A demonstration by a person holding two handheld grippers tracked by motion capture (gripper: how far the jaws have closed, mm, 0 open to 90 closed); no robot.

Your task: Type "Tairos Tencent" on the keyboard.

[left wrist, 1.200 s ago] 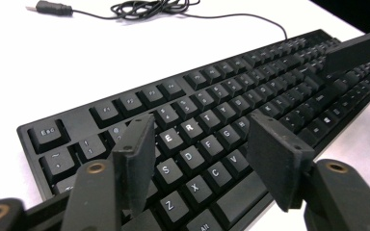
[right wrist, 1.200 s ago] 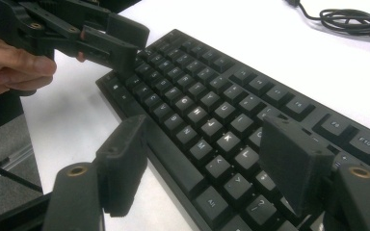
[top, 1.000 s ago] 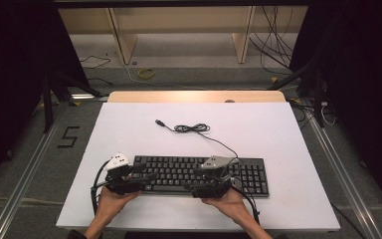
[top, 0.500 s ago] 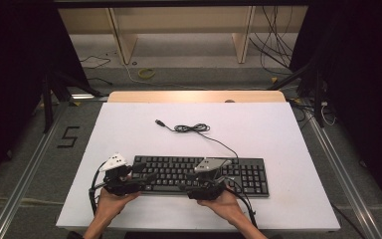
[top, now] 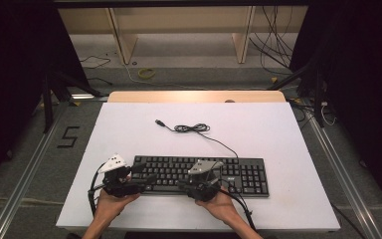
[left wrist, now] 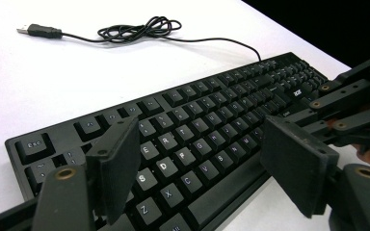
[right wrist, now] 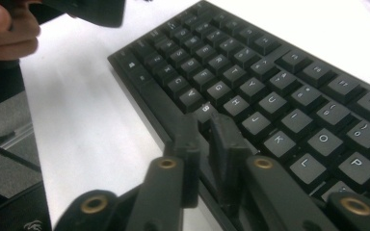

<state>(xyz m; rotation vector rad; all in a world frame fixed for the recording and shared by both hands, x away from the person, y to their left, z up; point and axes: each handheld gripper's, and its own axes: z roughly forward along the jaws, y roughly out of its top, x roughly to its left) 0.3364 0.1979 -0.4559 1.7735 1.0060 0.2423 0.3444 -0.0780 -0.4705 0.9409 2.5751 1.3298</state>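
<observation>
I see a black keyboard [top: 199,174] lying flat at the near middle of the white table [top: 278,134], its cable [top: 191,128] coiled behind it. My left gripper [left wrist: 207,175] hovers spread wide over the left keys; my right gripper [right wrist: 207,144] looks pressed nearly together at the keyboard's front edge.

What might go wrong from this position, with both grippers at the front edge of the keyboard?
1. The right gripper has its jaws nearly shut at the front edge of the keyboard, near the space bar. Such a thin bite may slip if it lifts.
2. The left gripper stands open over the letter keys; closing there would likely press keys rather than hold the body.
3. The cable lies coiled and loose on the table, so it may drag or snag.
</observation>
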